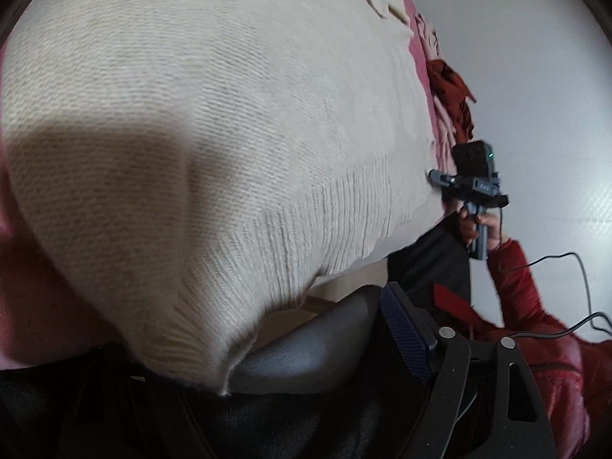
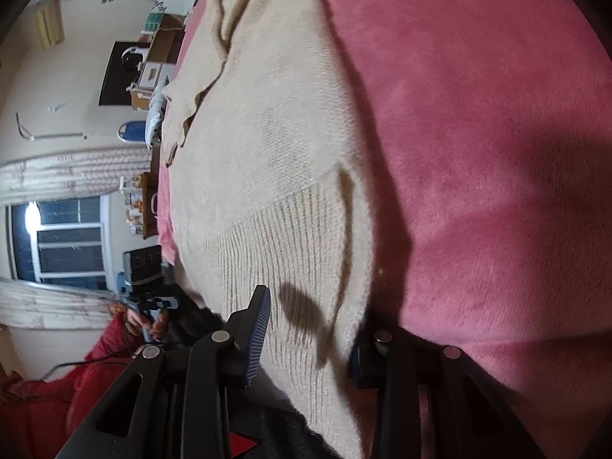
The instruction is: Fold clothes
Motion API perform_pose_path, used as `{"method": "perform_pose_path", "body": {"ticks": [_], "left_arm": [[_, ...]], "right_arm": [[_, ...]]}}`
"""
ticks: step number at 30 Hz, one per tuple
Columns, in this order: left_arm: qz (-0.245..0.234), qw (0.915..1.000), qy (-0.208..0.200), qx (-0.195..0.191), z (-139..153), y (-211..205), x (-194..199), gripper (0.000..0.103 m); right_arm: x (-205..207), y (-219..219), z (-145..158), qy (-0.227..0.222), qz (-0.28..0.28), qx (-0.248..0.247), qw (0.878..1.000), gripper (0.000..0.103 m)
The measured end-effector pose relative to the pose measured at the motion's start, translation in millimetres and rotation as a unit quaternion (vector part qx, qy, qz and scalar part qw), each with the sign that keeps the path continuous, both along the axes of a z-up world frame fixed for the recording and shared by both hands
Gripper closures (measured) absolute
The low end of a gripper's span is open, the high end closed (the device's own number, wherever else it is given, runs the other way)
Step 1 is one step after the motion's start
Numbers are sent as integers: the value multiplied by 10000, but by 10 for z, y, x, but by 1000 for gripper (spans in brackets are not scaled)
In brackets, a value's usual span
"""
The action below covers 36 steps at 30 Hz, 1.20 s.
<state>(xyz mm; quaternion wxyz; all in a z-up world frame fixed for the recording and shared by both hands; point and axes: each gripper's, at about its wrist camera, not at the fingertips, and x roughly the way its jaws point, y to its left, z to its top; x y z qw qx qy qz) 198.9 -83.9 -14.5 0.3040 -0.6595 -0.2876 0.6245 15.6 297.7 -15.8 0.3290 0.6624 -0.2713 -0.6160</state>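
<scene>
While the two padded fingers [image 2: 255,338] of the right gripper [image 2: 308,344] stand partly apart, the ribbed hem of the cream sweater [image 2: 267,145] runs between them. One pad shows in full and the other is half hidden behind the cloth. Nothing shows them pressed shut on the knit, so I judge them to straddle the hem rather than pinch it.

The left gripper [image 2: 168,301] sits at the opposite end of the same hem. Its own camera shows only one blue-padded finger [image 1: 405,332], because the hem edge drapes over the place where the other would be. I cannot tell how far it is open or whether it has cloth.

Each tool is held by a hand [image 1: 478,225] in a red sleeve [image 1: 535,306], one at each bottom corner. That hold suits a wide garment, since it keeps the hem level and lets the body move as one sheet.

Further out, the sweater lies spread face up on a pink blanket [image 2: 478,153], with its collar at the far end and one side turned in along the edge. A dark red garment [image 1: 455,91] lies bunched beside it. This would fit a hem about to be carried up towards the collar, or one just laid down and smoothed.
</scene>
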Motion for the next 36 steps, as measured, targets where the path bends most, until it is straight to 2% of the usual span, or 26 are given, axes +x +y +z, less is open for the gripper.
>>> {"method": "perform_pose_path", "body": {"ticks": [2,4,9,11,12,16,19,23,27,30,34,36], "left_arm": [[-26,10000,-23,-82,6,44,9,51],[-74,9999,-40,-151,14,84,21,67],[-529,9982,199,-224,116,254,98,73],[-491,9981,212,-308,127,249,87,85],[-441,9983,224,-303,137,236,80,87],[232,9987,306,327,218,24,42,91],[793,9928,357,827,266,-159,23,91],[1408,9794,321,1410,274,-342,14,93],[1899,9582,110,2139,214,-479,-19,93],[2524,9421,179,2199,200,-786,-486,93],[3341,9145,271,2264,183,-1195,-1109,93],[3740,8981,316,2291,174,-1399,-1420,93]], "right_arm": [[-13,-8,10,66,28,175,9998,79],[-5,-4,23,128,-36,337,9993,96],[32,-29,143,291,-67,113,9995,98],[31,-31,145,260,-28,168,9995,98],[19,-24,138,194,-64,154,9997,98],[-102,15,217,33,-312,-350,9989,98],[-245,9,350,33,-477,-704,9964,98],[-397,-86,396,-121,-498,-857,9950,98],[-549,-233,437,-458,-437,-1074,9922,98],[-794,-378,523,-635,-430,-1268,9890,98],[-1645,-571,659,-487,-835,-1549,9832,98],[-2159,-578,607,-343,-1425,-1556,9769,94]]}}
